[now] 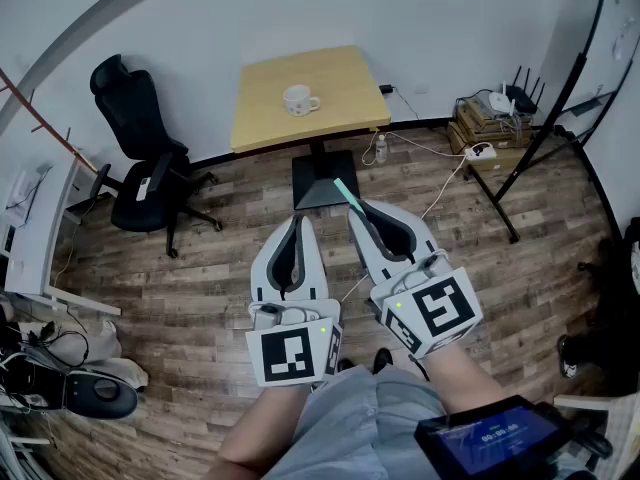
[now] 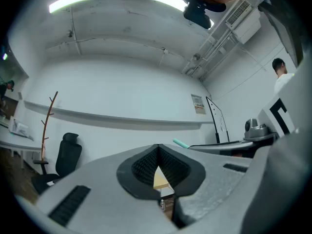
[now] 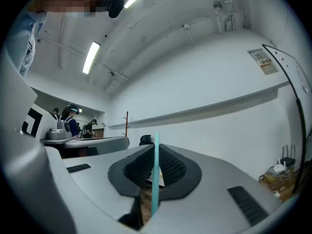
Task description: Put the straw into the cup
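Observation:
A white cup [image 1: 299, 99] stands on the small wooden table [image 1: 340, 78] at the far side of the room. My right gripper [image 1: 358, 208] is shut on a pale green straw [image 1: 345, 191], whose tip pokes out past the jaws toward the table. In the right gripper view the straw [image 3: 155, 172] runs upright between the closed dark pads [image 3: 171, 167]. My left gripper [image 1: 302, 222] is held beside the right one, jaws closed with nothing in them. Both are well short of the table. Through its pads' gap, the left gripper view shows a sliver of the table [image 2: 160, 179].
A black office chair [image 1: 145, 158] stands left of the table. A white desk edge [image 1: 40, 228] is at far left. Cables, a power strip [image 1: 480, 151] and boxes with a router [image 1: 500, 108] lie at right, beside a black stand [image 1: 520, 168]. A bottle [image 1: 380, 148] stands by the table's base.

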Demonstrator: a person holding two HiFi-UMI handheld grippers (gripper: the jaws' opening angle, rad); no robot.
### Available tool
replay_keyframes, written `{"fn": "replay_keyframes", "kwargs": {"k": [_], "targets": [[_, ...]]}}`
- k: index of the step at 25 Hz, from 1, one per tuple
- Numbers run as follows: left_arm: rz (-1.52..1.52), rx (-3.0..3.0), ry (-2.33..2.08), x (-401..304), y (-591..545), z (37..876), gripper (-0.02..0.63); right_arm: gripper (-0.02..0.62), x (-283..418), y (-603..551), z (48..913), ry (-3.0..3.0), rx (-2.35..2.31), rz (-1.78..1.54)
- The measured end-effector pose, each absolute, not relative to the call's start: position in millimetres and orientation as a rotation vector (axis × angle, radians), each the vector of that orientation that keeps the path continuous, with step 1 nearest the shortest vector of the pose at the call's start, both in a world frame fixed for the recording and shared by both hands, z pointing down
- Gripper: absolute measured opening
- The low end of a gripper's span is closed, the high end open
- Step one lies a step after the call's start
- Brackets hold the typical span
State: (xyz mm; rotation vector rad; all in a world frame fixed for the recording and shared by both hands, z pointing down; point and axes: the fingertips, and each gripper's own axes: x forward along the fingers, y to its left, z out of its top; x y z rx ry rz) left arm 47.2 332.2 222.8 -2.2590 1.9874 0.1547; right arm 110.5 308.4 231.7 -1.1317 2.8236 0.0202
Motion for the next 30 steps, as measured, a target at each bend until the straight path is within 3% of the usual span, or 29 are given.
{"fn": "replay_keyframes", "kwargs": {"k": [30], "targets": [[0.16,-2.35,2.006,-3.0,284.8,253.5,-0.002,0.025,80.1,266.2,243.2,2.789,-1.221,-0.067]]}}
